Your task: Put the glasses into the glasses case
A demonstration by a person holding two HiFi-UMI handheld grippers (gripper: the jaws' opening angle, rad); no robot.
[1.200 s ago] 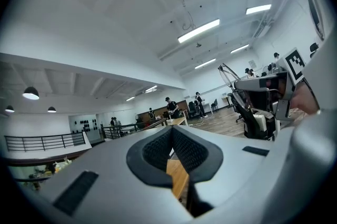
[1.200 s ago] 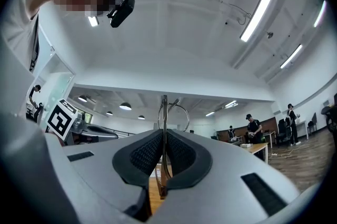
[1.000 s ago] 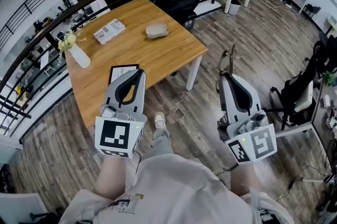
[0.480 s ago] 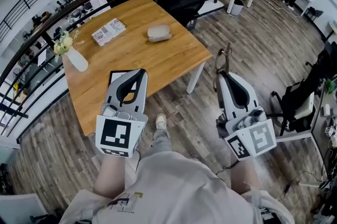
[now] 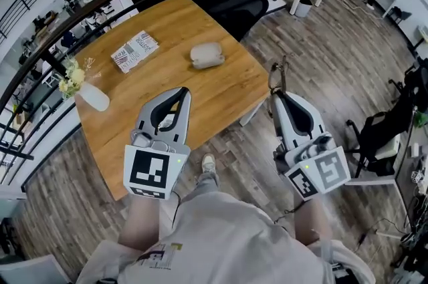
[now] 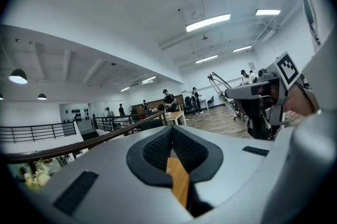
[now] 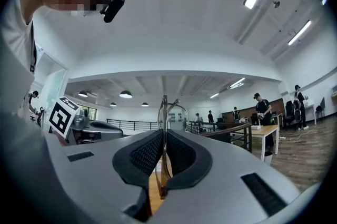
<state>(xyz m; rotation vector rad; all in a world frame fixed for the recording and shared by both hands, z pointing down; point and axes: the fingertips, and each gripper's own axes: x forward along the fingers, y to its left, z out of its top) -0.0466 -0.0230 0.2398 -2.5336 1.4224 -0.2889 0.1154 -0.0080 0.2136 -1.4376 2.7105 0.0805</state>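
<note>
The wooden table [image 5: 217,90] bears a grey case [image 5: 206,54] near its far edge, a booklet [image 5: 135,50] left of the case, and a vase [image 5: 92,97] farther left.

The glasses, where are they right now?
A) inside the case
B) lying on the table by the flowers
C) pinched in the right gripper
C: the right gripper is shut on the glasses, their thin frame sticking up between its jaws, while the case lies apart on the table.

left hand-held gripper [image 5: 177,94]: jaws together | right hand-held gripper [image 5: 275,97]: jaws clamped
</note>
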